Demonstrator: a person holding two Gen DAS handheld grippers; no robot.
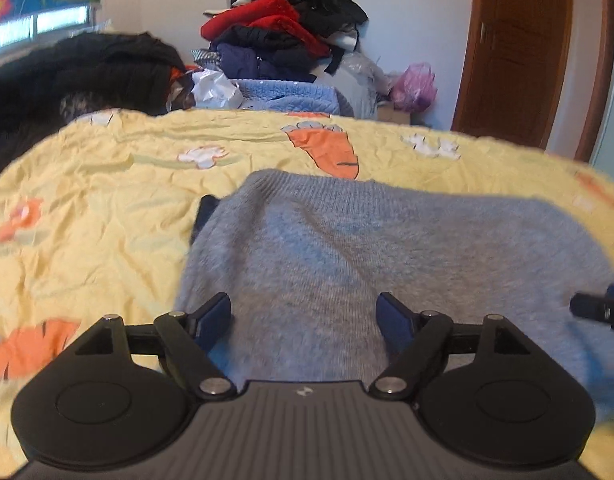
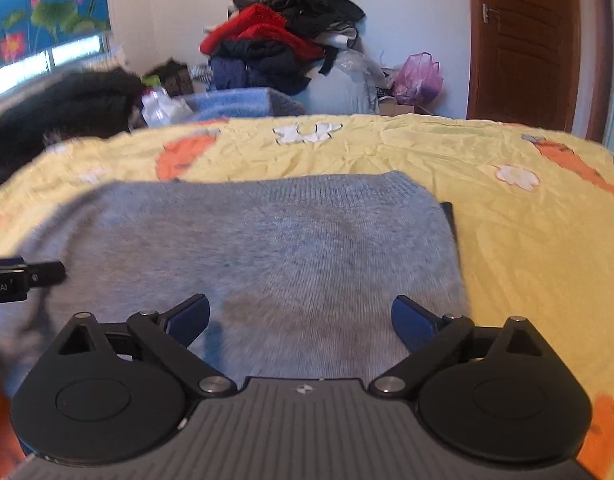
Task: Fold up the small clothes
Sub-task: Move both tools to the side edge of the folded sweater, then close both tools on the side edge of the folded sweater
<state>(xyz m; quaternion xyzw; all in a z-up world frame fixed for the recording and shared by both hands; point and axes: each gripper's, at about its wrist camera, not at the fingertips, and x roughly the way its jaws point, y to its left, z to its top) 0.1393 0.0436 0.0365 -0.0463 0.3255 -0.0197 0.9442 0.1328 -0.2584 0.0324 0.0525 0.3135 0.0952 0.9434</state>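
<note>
Both pairs of blue-padded fingers stand spread and hold nothing: the left gripper (image 1: 303, 318) and the right gripper (image 2: 301, 322) each hover low over the grey knit sweater (image 1: 347, 252), with bare knit showing in the gap between the pads and no fabric pinched. That sweater lies flat on the yellow bedsheet (image 1: 99, 208), filling the centre and lower middle of both views, its ribbed edge running across the far side; it looks already doubled over, since a dark blue layer peeks out at its far corner, so the released jaws probably mean a fold has just been laid down and the cloth left to settle. In the left wrist view the dark layer shows at the sweater's left edge, and the tip of the right gripper pokes in at the right border; the right wrist view instead shows the dark strip at the sweater's right edge, the left gripper entering at the left border, and more bare sheet to the right. Behind the bed, a heap of clothes (image 2: 283, 40) fills the upper centre, beside a wooden door (image 2: 523, 40).
</note>
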